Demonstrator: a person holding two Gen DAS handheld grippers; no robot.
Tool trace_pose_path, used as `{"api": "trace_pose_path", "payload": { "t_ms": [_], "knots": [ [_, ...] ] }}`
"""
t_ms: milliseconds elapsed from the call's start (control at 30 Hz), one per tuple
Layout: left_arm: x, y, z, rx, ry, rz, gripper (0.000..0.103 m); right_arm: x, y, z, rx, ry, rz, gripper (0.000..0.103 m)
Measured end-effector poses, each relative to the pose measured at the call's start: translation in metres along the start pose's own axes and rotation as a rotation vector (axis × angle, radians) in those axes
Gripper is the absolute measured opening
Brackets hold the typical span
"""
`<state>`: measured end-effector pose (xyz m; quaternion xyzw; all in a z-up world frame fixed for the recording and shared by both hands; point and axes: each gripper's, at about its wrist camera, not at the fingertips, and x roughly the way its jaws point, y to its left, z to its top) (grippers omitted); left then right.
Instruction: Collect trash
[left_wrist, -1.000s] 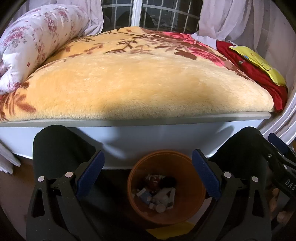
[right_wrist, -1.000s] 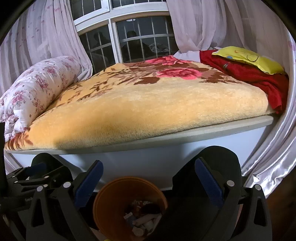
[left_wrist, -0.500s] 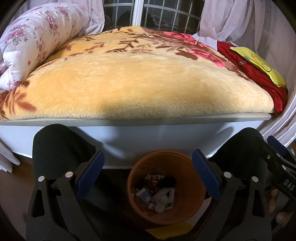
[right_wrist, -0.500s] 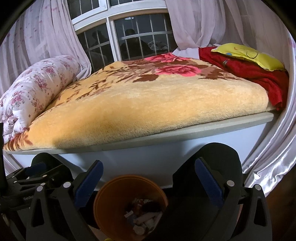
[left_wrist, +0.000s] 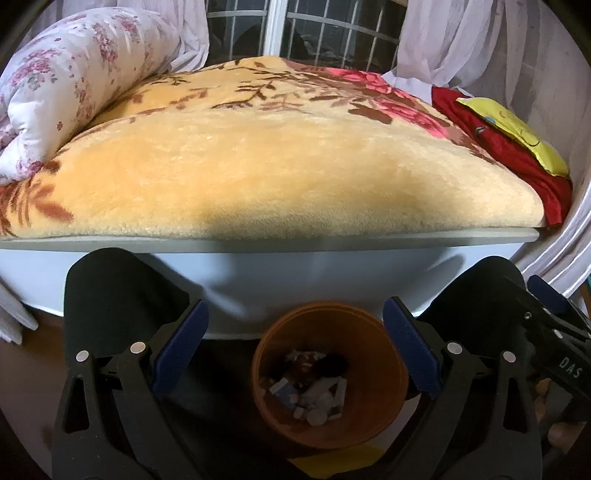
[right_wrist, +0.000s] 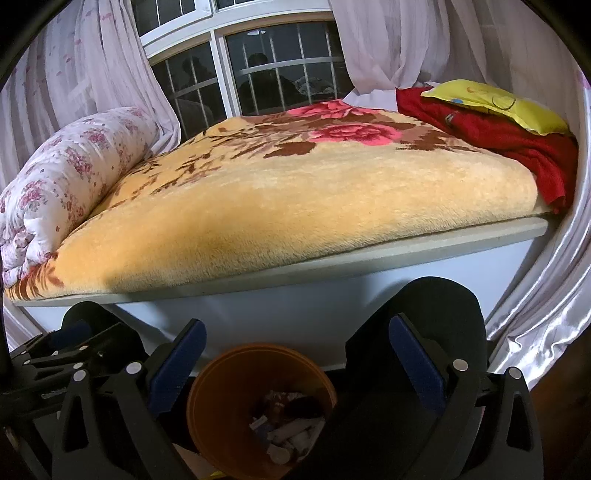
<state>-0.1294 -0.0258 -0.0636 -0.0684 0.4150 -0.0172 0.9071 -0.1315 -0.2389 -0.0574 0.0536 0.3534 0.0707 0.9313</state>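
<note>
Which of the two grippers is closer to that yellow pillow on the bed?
Right, as far as I can judge. The right gripper is on the yellow pillow's side; the left gripper is beside it, farther off. Both hover open over the orange bin.

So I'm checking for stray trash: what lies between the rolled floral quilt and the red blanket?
Only the bare orange floral blanket; right wrist view shows no trash there.

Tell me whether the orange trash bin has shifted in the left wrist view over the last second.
No. The orange trash bin sits in the same spot below the white bed base, centred between the open left gripper fingers, as before.
</note>
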Motion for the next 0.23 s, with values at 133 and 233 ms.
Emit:
{"api": "trace_pose_path", "payload": {
  "t_ms": [133, 233],
  "knots": [
    [0.0020, 0.0013, 0.0000, -0.011, 0.016, 0.016, 0.093, -0.0007, -0.0003, -0.0002, -0.002, -0.005, -0.001, 0.098],
    [0.0022, 0.0021, -0.0001, -0.012, 0.018, 0.016, 0.093, -0.0007, -0.0007, 0.0002, -0.006, -0.005, -0.002, 0.098]
  ]
}}
